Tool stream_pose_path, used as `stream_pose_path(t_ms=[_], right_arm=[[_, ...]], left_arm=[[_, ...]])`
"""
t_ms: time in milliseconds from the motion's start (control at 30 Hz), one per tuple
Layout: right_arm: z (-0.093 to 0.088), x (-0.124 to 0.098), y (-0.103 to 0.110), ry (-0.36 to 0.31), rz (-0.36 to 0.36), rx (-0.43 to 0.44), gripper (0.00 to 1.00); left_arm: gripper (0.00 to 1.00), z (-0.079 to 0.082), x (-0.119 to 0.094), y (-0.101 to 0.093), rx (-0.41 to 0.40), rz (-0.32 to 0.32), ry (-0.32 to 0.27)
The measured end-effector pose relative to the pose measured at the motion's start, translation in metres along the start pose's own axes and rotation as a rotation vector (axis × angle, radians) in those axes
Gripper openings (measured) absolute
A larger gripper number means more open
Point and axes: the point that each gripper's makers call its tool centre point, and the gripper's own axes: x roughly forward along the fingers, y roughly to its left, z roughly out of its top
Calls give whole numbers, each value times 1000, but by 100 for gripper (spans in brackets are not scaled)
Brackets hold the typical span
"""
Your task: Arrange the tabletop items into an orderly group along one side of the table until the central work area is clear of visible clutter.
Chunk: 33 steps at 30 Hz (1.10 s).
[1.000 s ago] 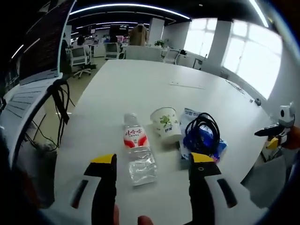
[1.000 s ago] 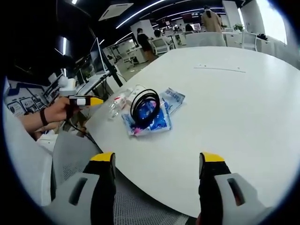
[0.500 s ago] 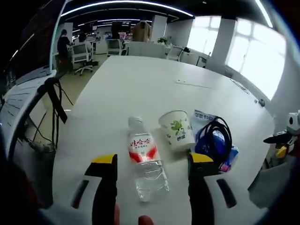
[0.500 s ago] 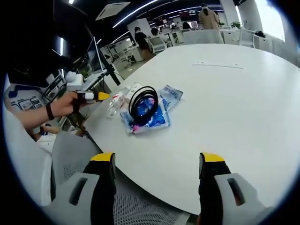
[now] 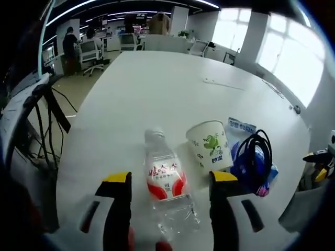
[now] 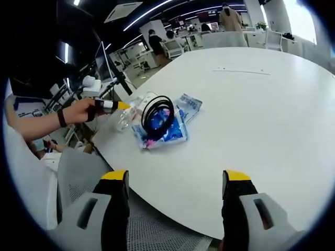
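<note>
Left gripper view: the left gripper (image 5: 169,183) has its jaws spread wide, closed on nothing, with a clear water bottle (image 5: 167,183) lying on the white bench (image 5: 157,83) between them, cap pointing away. Its red-and-white label carries writing too blurred to read. Beyond the right jaw a paper cup (image 5: 210,145) with a green print lies on its side, and a coiled black cable (image 5: 255,152) rests on blue packets (image 5: 250,166) further right.

Right gripper view: the right gripper (image 6: 175,180) also stands wide open and empty, the cluster well ahead of its left jaw.
</note>
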Motion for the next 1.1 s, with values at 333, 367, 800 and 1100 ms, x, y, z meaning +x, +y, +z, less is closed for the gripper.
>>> stream_pose_path(t_ms=[333, 367, 800, 1100], right_arm=[[1, 0, -4, 2, -7, 8, 72], [1, 0, -4, 1, -8, 9, 72], [-2, 2, -8, 10, -1, 12, 72], [-2, 1, -9, 24, 3, 4, 72]], left_arm=[[59, -1, 16, 4, -4, 14, 74], [59, -1, 17, 5, -3, 15, 81], [53, -21, 27, 4, -20, 10, 166], [45, -20, 29, 3, -46, 7, 160]])
